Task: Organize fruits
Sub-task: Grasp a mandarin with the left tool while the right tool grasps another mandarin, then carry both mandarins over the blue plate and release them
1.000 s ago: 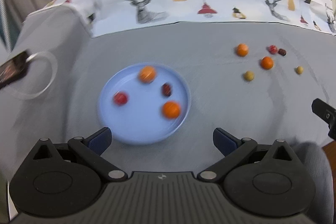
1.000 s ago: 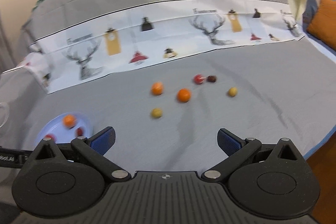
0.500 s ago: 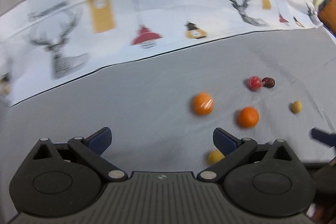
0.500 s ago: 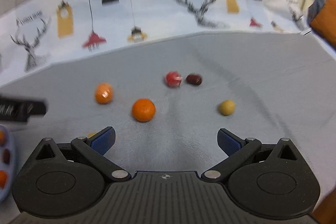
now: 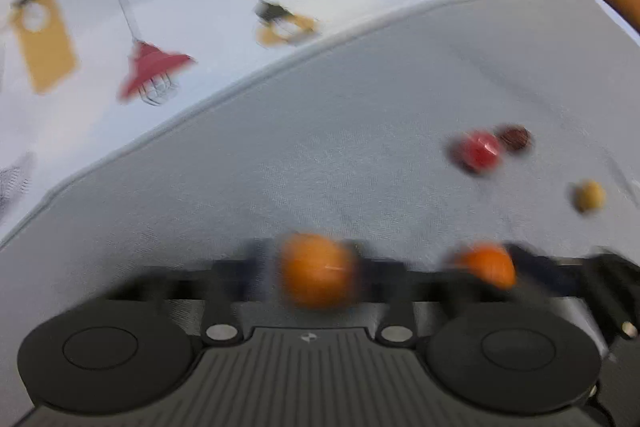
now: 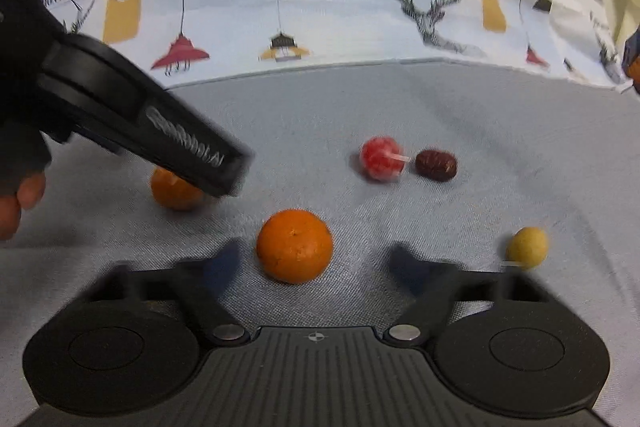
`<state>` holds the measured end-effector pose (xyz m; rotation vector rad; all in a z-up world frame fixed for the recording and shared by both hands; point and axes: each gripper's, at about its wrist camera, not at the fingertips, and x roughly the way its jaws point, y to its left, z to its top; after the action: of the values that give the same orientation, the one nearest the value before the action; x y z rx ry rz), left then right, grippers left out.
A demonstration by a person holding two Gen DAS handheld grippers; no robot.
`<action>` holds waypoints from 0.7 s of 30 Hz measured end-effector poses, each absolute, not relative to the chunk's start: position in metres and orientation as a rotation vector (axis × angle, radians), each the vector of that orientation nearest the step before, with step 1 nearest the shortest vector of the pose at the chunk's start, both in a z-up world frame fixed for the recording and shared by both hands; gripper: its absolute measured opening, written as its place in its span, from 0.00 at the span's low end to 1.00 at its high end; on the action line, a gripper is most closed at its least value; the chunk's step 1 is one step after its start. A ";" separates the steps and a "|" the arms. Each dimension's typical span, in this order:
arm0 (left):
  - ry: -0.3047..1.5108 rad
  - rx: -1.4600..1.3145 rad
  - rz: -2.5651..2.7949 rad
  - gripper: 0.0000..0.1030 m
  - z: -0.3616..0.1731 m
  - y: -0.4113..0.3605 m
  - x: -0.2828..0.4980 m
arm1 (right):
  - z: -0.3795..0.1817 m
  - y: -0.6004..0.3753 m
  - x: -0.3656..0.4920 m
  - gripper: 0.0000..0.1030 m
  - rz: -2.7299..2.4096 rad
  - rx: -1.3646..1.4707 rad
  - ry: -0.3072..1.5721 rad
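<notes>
Both dropped low over the loose fruit now, plate gone from shot. Left tool (image 5: 316, 261) jaws just closing, look clenched on orange (image 5: 316, 273) on grey cloth (image 5: 320, 147), blurry tho. Right tool (image 6: 314, 261) closing too, not gripping: other orange (image 6: 294, 245) between pads, gaps both sides.
</notes>
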<state>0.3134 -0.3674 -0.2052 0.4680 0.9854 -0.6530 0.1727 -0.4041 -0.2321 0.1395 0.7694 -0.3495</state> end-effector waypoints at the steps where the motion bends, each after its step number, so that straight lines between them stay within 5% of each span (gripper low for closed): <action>1: 0.977 0.464 -0.647 0.35 -0.204 -0.366 0.311 | -0.229 -0.404 0.171 0.37 -0.330 0.156 0.771; 7: 0.921 0.469 -0.616 0.35 -0.172 -0.336 0.284 | -0.210 -0.419 0.161 0.36 -0.369 0.257 0.778; 21: 0.864 0.321 -0.494 0.35 -0.042 -0.174 0.141 | -0.045 -0.340 0.026 0.36 -0.208 0.184 0.561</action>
<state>0.1414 -0.1739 -0.0422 0.3214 0.8638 -0.4944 0.0264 -0.3398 -0.0446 0.1836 0.5610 -0.2081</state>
